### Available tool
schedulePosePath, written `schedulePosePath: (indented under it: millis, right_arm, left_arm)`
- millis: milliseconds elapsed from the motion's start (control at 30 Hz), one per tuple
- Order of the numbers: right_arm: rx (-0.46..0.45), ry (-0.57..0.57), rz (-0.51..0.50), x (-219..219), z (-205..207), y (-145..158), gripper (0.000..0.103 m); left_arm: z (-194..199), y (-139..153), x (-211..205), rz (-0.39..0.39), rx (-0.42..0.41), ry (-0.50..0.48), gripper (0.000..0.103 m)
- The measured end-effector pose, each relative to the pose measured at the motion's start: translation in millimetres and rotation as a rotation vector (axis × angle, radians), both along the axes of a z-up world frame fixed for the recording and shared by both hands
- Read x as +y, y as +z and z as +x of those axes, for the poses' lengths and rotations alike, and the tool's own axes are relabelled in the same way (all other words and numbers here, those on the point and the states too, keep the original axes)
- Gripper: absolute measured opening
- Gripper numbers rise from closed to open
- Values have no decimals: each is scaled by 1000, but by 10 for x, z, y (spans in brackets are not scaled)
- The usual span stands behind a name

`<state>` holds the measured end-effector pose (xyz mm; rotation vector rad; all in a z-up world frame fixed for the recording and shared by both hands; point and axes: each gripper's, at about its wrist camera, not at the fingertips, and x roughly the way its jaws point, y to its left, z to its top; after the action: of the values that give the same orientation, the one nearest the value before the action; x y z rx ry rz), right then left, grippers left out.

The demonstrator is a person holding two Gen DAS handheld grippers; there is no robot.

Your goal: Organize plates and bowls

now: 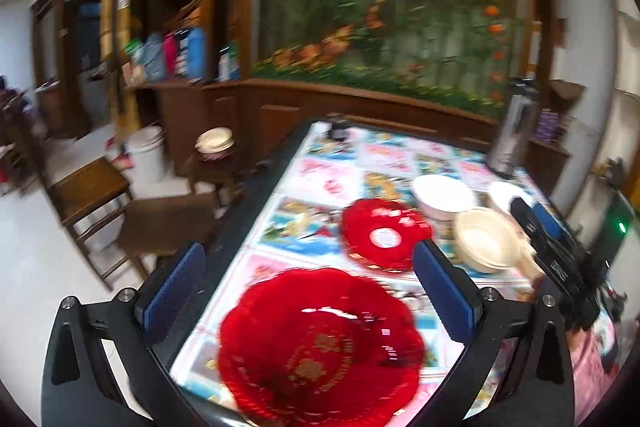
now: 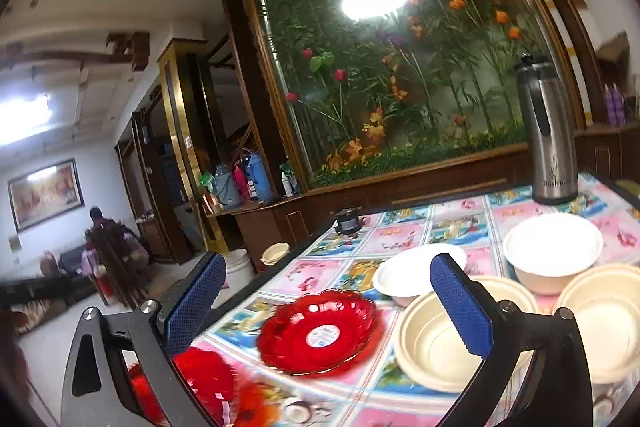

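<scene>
red plate point(image 1: 320, 347) | looks like light, stiff, slick plastic, best pinched at the scalloped rim | left gripper point(image 1: 308, 291) jaws spread, nothing held | right gripper point(image 2: 328, 307) jaws spread too

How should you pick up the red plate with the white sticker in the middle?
Pinch the wavy rim of the red plate, one finger over and one under, probably at its near-left edge. It lies flat on the table, so the thin raised rim is the only part that sticks up. The cream bowl crowds its right side. The right gripper, open above it, seems nearest.
</scene>
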<state>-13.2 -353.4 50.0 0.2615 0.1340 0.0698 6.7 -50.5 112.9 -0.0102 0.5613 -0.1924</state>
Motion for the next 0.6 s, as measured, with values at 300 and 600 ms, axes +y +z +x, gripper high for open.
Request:
schedulePosePath:
  millis: [300,600]
  right_arm:
    - [113,114,94,-201,172,-146,102]
    - [262,183,289,-436,394,-329,102]
  left_arm:
    - [336,-158,-281,135,69,55,103]
    - [892,-144,-682,162,212,-64,103]
